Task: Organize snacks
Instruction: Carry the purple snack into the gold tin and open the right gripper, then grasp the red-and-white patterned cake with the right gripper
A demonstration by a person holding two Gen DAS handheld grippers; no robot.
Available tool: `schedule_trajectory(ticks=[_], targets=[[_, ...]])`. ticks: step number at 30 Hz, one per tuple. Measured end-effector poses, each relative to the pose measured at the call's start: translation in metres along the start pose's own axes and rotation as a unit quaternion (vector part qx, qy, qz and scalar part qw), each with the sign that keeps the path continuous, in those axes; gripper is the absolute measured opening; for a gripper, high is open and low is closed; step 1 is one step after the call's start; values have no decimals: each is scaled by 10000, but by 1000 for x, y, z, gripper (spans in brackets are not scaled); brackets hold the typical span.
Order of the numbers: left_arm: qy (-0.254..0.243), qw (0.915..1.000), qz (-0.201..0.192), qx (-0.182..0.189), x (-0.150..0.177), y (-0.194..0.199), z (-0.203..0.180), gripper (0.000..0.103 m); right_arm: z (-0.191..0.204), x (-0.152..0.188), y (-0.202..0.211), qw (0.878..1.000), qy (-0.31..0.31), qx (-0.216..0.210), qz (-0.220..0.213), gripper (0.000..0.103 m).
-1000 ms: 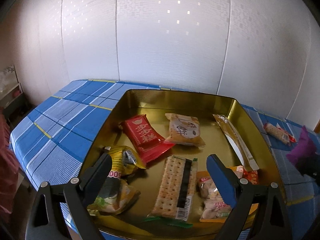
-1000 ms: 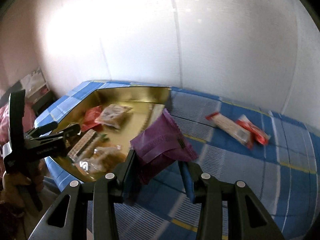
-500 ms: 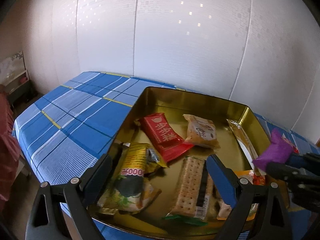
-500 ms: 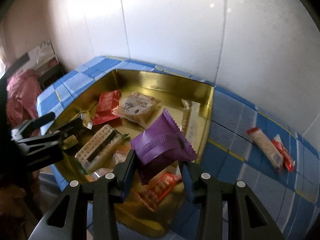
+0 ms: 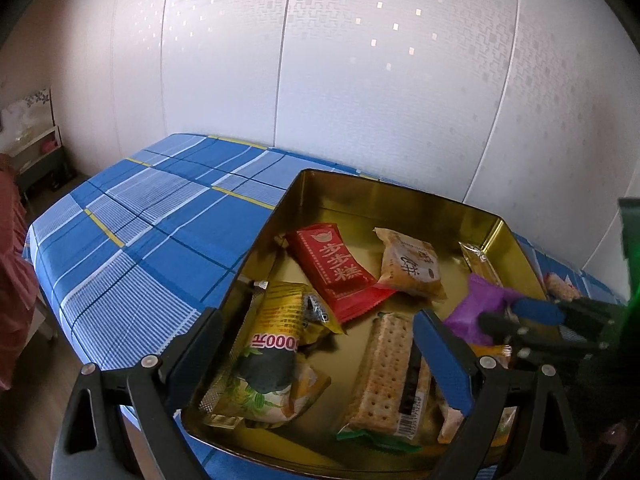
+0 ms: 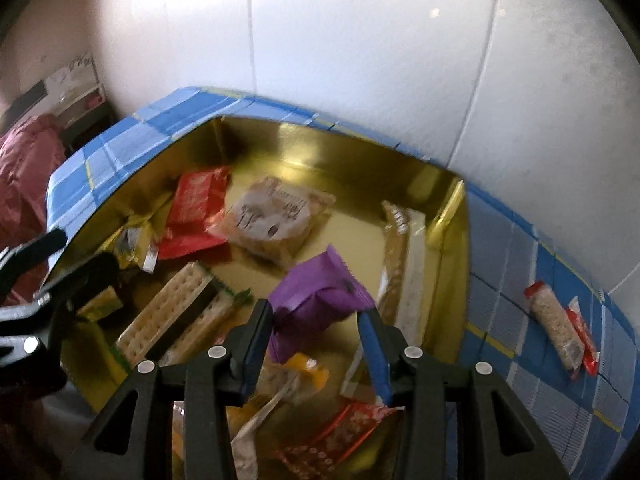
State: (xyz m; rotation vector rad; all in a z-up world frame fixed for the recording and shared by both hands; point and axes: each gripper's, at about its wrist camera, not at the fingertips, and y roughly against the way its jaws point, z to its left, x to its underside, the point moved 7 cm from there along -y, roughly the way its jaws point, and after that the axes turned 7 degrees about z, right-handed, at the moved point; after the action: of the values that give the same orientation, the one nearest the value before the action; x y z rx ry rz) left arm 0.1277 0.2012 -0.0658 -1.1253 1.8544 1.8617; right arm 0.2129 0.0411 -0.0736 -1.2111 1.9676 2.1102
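A gold tin tray (image 5: 360,188) (image 6: 352,148) sits on the blue plaid cloth and holds several snack packs: a red pack (image 5: 334,266), a tan biscuit pack (image 5: 412,266), a yellow pack (image 5: 276,316) and a cracker pack (image 5: 394,372). My right gripper (image 6: 316,322) is over the tray with the purple snack pack (image 6: 316,300) (image 5: 478,306) between its fingers, which have spread and look loose on it. My left gripper (image 5: 316,356) is open and empty over the tray's near edge.
Two snack bars, a clear oat bar (image 6: 554,322) and a red one (image 6: 584,336), lie on the cloth right of the tray. A white wall stands behind. The bed's left edge (image 5: 44,264) drops to the floor, with a red cloth (image 6: 24,168) beside it.
My right gripper carried the purple pack from the cloth over the tray and lowered it inside; its fingers have spread wider. My left gripper shifted slightly left and stayed open.
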Motion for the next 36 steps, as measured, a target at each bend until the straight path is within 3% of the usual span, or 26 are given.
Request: schedule_trajectory(ticks=[7,21,29,33,36], targets=[[22,10000,40,30,1,-2,-2,96,-37,19,38,9968,-557,-97,-563,45],[-210,9978,267,568,10,-8,-38,96,-110,103,49,9902,-1333,-94,-409,49],[-514,9914,-43,1205,15,10,-79,100,-172,146,42,9836,-1772,270,-184,49],[-664,9864,-142,1499,17,17,-98,101,-210,144,46,9806,-1887,511,-174,49],[-839,9841,-211,1549,20,20,-113,102,-239,124,48,9786,-1913,722,-240,49]])
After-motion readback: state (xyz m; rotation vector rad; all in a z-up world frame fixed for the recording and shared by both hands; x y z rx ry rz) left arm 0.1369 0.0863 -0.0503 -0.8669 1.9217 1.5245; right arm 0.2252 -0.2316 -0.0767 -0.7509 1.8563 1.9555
